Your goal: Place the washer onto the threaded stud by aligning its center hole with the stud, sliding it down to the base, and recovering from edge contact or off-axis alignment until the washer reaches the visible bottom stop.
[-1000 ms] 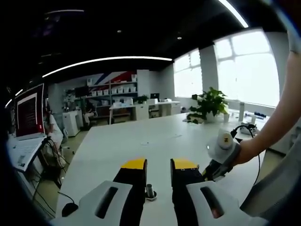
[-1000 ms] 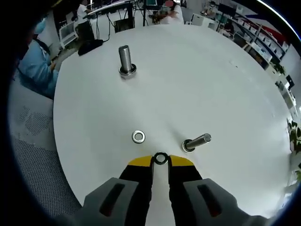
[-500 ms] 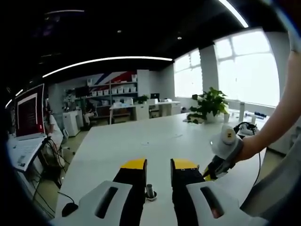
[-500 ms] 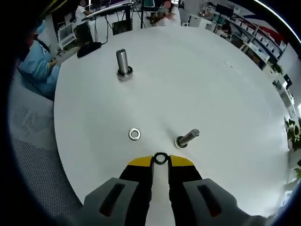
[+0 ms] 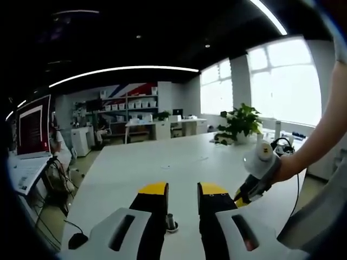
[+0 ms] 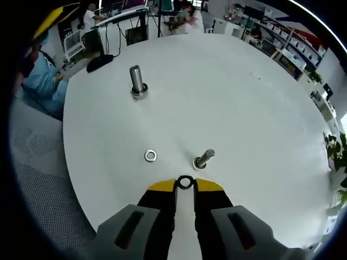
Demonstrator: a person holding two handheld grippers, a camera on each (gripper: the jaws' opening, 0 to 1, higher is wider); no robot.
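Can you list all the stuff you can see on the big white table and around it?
Table: one, white, under everything.
Studs: two, silver metal, standing on the table; the far stud up the table to the left, the near stud just ahead of the right gripper.
Loose washer: one, silver, flat on the table left of the near stud.
Held washer: one, dark ring, between the right gripper's tips.
Short stud: one, silver, on the table between the left gripper's open jaws.
Plant: one, green, far end of the table.
Laptop: one, red screen, at the left.
Left gripper: yellow-tipped, open.
Right gripper: yellow-tipped, shut on the held washer.
Person's arm: one, right edge.
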